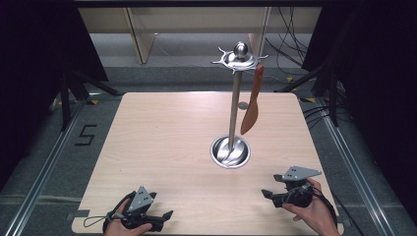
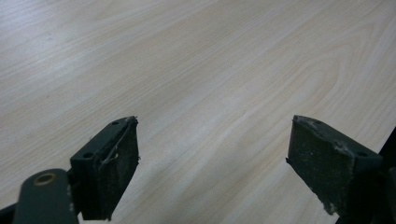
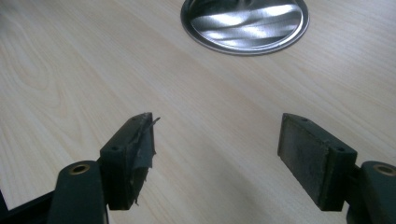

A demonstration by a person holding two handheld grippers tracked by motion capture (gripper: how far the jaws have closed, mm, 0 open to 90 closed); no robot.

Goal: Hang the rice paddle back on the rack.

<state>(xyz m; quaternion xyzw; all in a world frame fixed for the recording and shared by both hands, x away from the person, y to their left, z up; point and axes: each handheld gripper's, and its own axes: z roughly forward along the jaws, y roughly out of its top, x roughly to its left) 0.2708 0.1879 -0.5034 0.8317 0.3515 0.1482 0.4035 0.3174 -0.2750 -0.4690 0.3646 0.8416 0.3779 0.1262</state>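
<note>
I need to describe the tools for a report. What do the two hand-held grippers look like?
Both are black. The left gripper and the right gripper each carry a grey three-cornered plate with small holes on top, and a thin black cable trails from each. The jaws are flat black blocks faced with dark, worn pads; their edges look frayed. No sleeves are visible.

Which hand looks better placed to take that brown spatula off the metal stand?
The right gripper, probably: the spatula hangs on the stand's right side, nearer it. Both grippers are open.
</note>
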